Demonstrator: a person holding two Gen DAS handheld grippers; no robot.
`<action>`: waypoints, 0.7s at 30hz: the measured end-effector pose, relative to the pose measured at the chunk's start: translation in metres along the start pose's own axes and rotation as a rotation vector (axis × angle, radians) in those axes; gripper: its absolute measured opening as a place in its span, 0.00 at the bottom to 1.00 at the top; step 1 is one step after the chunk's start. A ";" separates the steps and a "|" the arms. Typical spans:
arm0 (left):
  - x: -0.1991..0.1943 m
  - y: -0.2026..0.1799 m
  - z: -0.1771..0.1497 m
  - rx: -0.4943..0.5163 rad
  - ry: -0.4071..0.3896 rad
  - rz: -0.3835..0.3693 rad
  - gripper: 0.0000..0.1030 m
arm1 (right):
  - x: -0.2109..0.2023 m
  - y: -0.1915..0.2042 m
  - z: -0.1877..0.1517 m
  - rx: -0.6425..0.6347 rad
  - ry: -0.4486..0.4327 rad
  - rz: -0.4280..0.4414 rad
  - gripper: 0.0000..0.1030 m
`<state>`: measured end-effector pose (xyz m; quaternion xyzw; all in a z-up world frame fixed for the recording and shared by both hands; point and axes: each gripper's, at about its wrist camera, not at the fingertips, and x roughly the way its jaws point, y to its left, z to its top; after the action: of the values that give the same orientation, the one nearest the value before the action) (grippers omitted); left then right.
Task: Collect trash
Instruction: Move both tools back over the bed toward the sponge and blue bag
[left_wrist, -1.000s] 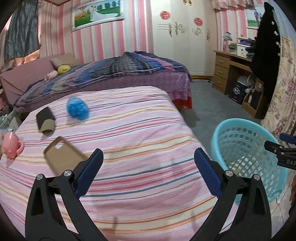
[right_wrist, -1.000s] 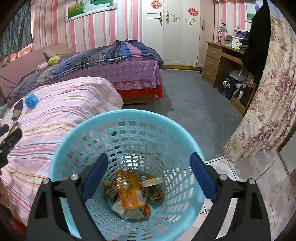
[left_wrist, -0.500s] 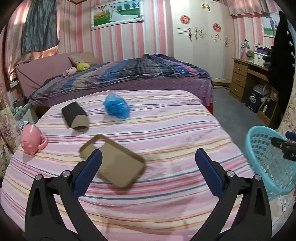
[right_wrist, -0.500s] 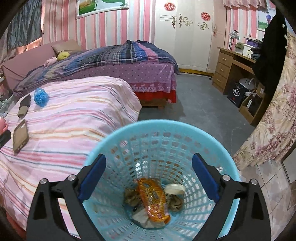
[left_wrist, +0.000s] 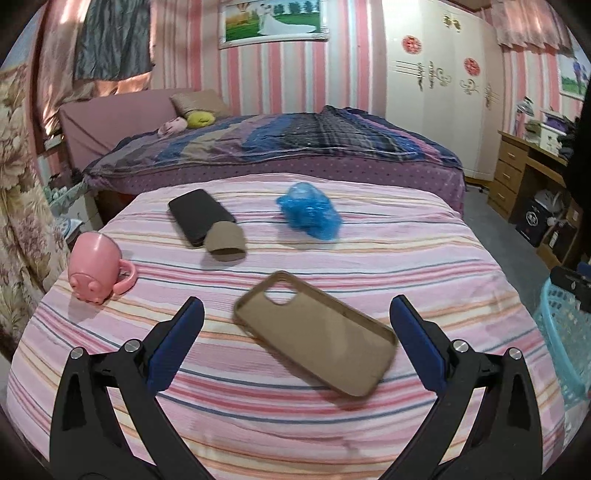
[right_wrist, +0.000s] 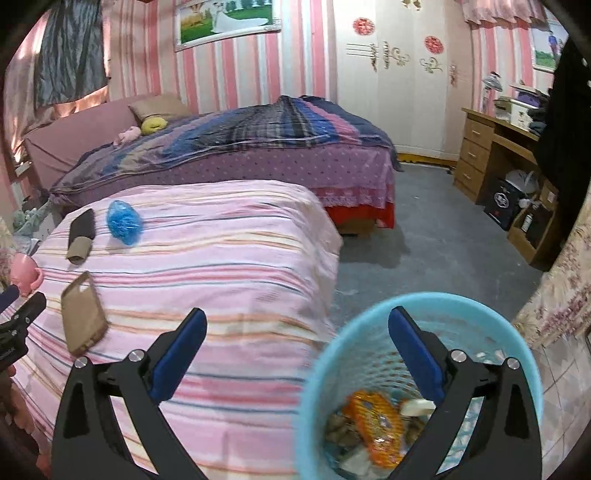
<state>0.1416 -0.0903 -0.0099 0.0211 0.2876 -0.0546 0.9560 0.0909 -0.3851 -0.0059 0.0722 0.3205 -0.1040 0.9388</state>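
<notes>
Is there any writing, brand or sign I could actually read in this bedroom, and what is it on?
None reads clearly.
Red round paper emblems on the white wardrobe: characters too blurred.
Orange snack wrapper in the blue plastic basket: print blurred.
Black box under the wooden desk: white logo unreadable.

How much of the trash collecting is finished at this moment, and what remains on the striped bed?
Done: the blue basket already holds an orange wrapper and other scraps. In hand: nothing; the left gripper is open and empty, and the right gripper is opening with nothing between its fingers. Left: the crumpled blue bag and the cardboard tube look like trash. The phone case, dark case and pink mug probably stay.
</notes>
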 end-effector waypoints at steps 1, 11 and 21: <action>0.002 0.003 0.001 -0.008 0.001 0.000 0.94 | 0.002 0.005 0.002 -0.008 0.002 0.007 0.94; 0.020 0.036 0.033 -0.049 -0.030 0.019 0.94 | 0.013 0.048 0.016 -0.053 -0.002 0.034 0.94; 0.053 0.058 0.029 -0.005 0.026 0.061 0.94 | 0.032 0.082 0.020 -0.070 -0.012 0.035 0.94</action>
<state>0.2083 -0.0401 -0.0148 0.0279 0.2994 -0.0245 0.9534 0.1474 -0.3142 -0.0048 0.0443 0.3169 -0.0765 0.9443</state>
